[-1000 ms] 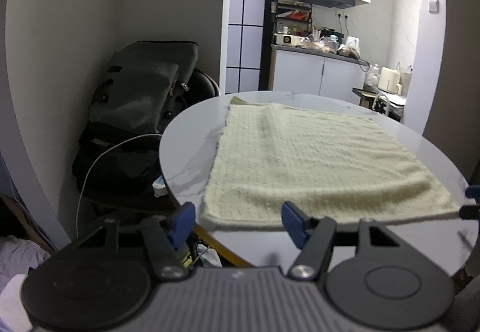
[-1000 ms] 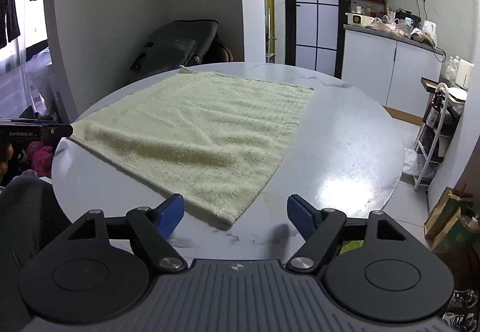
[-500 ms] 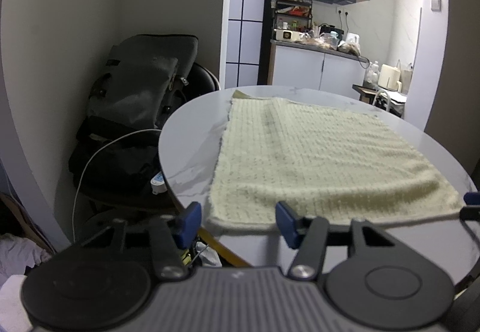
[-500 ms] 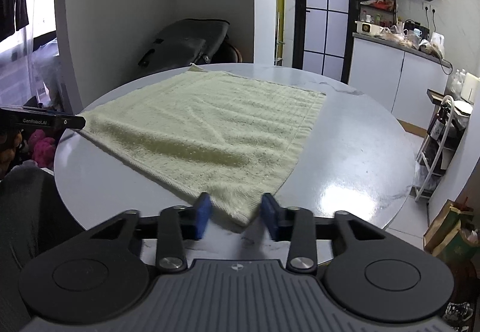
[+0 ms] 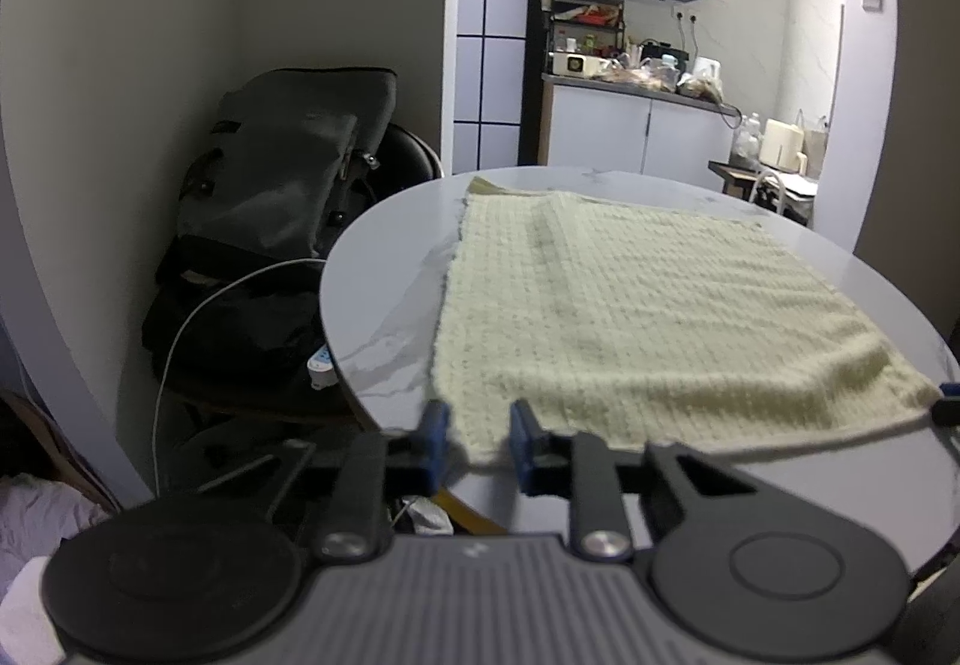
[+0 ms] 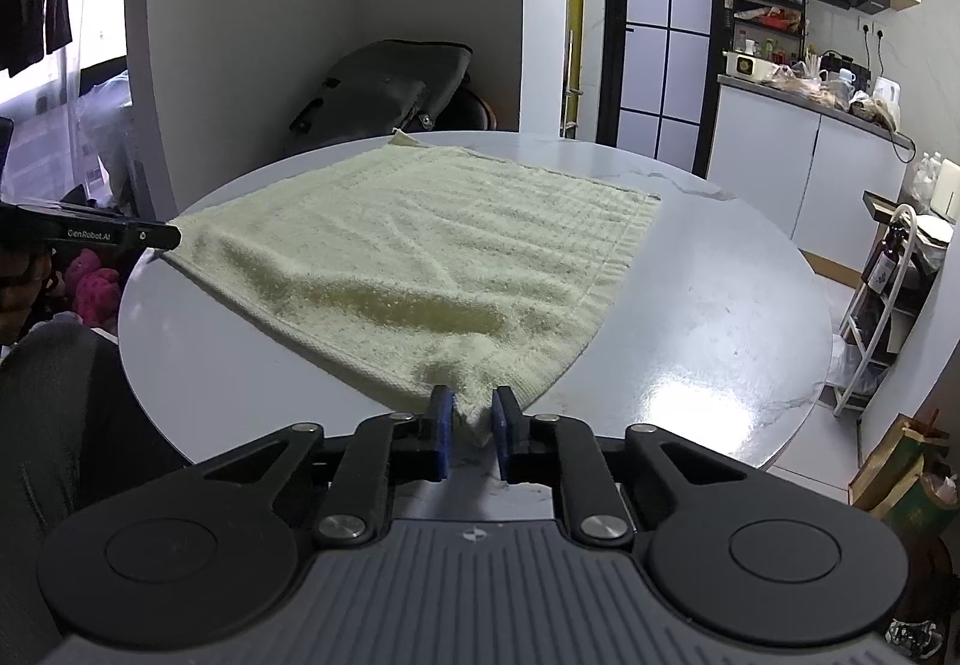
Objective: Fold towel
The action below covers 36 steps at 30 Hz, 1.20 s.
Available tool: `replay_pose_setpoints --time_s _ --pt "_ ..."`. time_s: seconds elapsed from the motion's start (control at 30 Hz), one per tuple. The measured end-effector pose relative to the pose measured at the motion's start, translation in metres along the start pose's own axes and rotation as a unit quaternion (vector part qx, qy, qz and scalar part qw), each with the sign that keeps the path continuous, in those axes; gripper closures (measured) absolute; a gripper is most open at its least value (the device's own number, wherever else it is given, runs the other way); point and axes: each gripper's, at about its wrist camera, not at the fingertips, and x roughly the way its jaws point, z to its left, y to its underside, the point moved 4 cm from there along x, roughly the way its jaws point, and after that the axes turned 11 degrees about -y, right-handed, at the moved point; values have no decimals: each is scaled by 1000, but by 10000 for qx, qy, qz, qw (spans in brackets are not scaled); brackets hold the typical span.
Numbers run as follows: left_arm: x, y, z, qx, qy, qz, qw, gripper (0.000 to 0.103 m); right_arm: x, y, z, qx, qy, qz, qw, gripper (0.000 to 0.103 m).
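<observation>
Towel [image 5: 636,317], pale yellow terry, spread in one layer over round marble-look table [image 5: 384,317], near edge running from 6 o'clock to 3 o'clock in left wrist view. No fold laid yet, so task barely begun; only the pick-up of the two near corners in hand.

Left gripper [image 5: 477,437] at 6 o'clock of its own view, blue pads narrowed around near-left corner, cloth between them; whether pads already press the fabric hard to tell, a sliver of gap showing on each side. Seen again from right wrist view at 9 o'clock, black finger [image 6: 90,233] reaching to that same corner.

Right gripper [image 6: 471,422] at 6 o'clock of its view, clamped on near-right corner, fabric bunched into a small peak between pads and a soft ridge raised just behind. Tip of that gripper just visible at 3 o'clock in left wrist view, at the towel's corner.

Left to do, judging by the flat sheet: lift both corners, carry near edge over to far edge at 12 o'clock, lay down and align, probably a second fold after.

Off the table: dark backpack [image 5: 282,185] on chair at 10 o'clock, white cable [image 5: 180,329] below, kitchen counter [image 6: 804,125] at 2 o'clock.
</observation>
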Motion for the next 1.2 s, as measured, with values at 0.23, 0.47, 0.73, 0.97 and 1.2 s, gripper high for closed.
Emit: replay_pose_setpoints --time_s 0.23,0.47,0.73,0.97,1.2 --pt "-9 1 -10 41 138 -19 9999 98 -9 -2 -6 45 21 -35 10000 90" --pt "-20 4 -20 84 332 -21 9994 99 -18 -3 -12 80 121 -78 9999 90" --pt "-32 -6 -24 -12 446 -147 9989 99 -28 -10 -12 64 130 -193 9997 90" --pt "-39 -6 -26 -124 499 -179 9985 99 -37 -12 -11 63 152 -269 9995 90" --pt "-41 -3 -22 -194 472 -129 9986 100 -44 -10 -10 86 178 -305 9993 97"
